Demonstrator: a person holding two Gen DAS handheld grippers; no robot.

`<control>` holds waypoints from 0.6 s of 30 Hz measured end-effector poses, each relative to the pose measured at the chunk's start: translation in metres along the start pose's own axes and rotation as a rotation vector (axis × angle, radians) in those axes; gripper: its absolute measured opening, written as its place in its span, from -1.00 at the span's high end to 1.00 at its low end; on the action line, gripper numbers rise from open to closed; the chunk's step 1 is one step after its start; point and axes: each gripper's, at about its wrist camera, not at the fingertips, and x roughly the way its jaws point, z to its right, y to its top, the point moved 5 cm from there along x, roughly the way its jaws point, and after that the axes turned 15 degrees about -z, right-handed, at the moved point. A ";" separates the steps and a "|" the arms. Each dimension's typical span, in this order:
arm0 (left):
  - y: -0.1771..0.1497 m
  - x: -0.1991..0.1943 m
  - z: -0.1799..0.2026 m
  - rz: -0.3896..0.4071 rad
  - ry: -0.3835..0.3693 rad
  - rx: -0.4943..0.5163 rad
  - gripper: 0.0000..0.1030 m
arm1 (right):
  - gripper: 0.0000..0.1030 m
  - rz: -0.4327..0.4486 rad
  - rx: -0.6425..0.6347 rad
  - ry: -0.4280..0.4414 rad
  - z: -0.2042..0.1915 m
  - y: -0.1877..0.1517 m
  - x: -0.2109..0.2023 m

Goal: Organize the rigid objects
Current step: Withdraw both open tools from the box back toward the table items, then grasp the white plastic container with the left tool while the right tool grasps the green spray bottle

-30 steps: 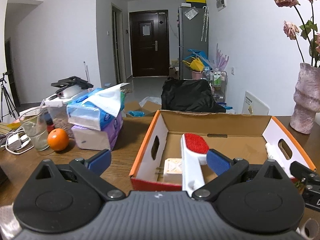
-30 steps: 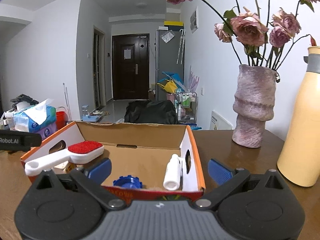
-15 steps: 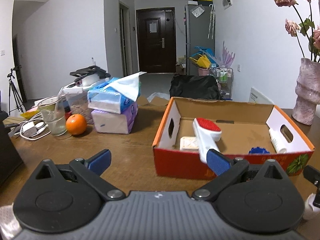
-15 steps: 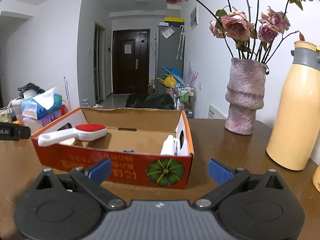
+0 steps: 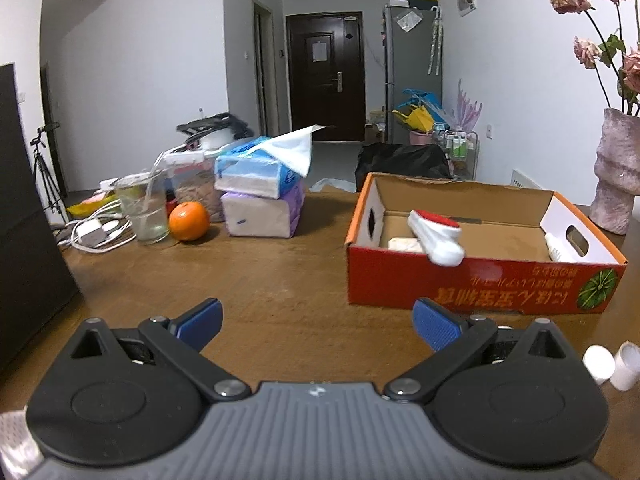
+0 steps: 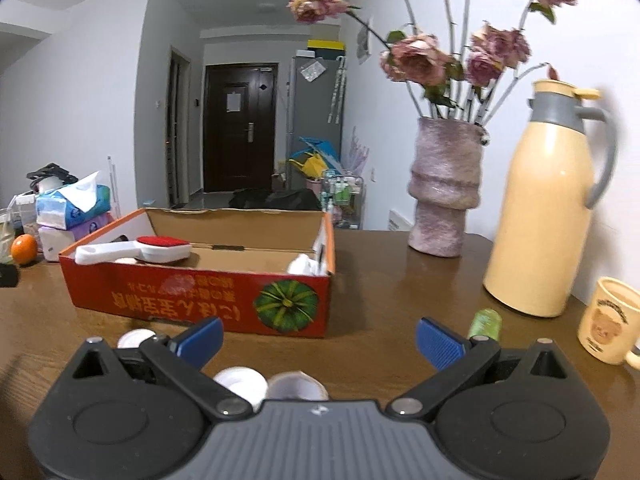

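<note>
Desk (image 5: 280,280) carries box (image 5: 480,284) at 1 o'clock, collecting rigid items; both hand-held grippers, left (image 5: 318,322) and right (image 6: 319,338), spread, empty.

Wooden table (image 5: 280,280) cluttered on its left side: an orange (image 5: 189,221) sat just beside a glass (image 5: 142,208), white cables (image 5: 94,232) near them. Two tissue packs (image 5: 262,200) were stacked, a sheet sticking up from the top one. On the right a pink vase (image 6: 444,188) held dried roses (image 6: 416,56); a cream thermos (image 6: 548,208) stood beside it, a cream mug (image 6: 608,320) near the thermos. Down the hall: a dark door (image 5: 324,80), a grey fridge (image 5: 414,72). A tripod (image 5: 46,176) stood far left.
</note>
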 end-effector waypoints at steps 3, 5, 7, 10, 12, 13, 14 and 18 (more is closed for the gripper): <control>-0.008 -0.003 -0.011 -0.007 0.008 -0.016 -1.00 | -1.00 -0.003 0.016 -0.028 0.011 -0.009 -0.005; -0.013 -0.005 -0.018 -0.010 0.017 -0.027 -1.00 | -1.00 0.003 0.025 -0.070 0.018 -0.016 -0.008; -0.018 -0.005 -0.025 -0.017 0.027 -0.036 -1.00 | -1.00 0.003 0.032 -0.094 0.026 -0.023 -0.011; -0.024 -0.003 -0.037 -0.033 0.047 -0.056 -1.00 | -0.97 -0.007 0.049 -0.111 0.037 -0.031 -0.013; -0.027 0.001 -0.045 -0.048 0.062 -0.074 -1.00 | -0.97 -0.012 0.062 -0.113 0.044 -0.034 -0.015; -0.029 0.003 -0.049 -0.055 0.070 -0.083 -1.00 | -0.97 -0.014 0.066 -0.116 0.047 -0.035 -0.015; -0.029 0.005 -0.054 -0.062 0.080 -0.094 -1.00 | -0.97 -0.015 0.071 -0.121 0.050 -0.036 -0.016; -0.032 0.013 -0.072 -0.092 0.100 -0.143 -1.00 | -0.96 -0.035 0.095 -0.133 0.061 -0.039 -0.011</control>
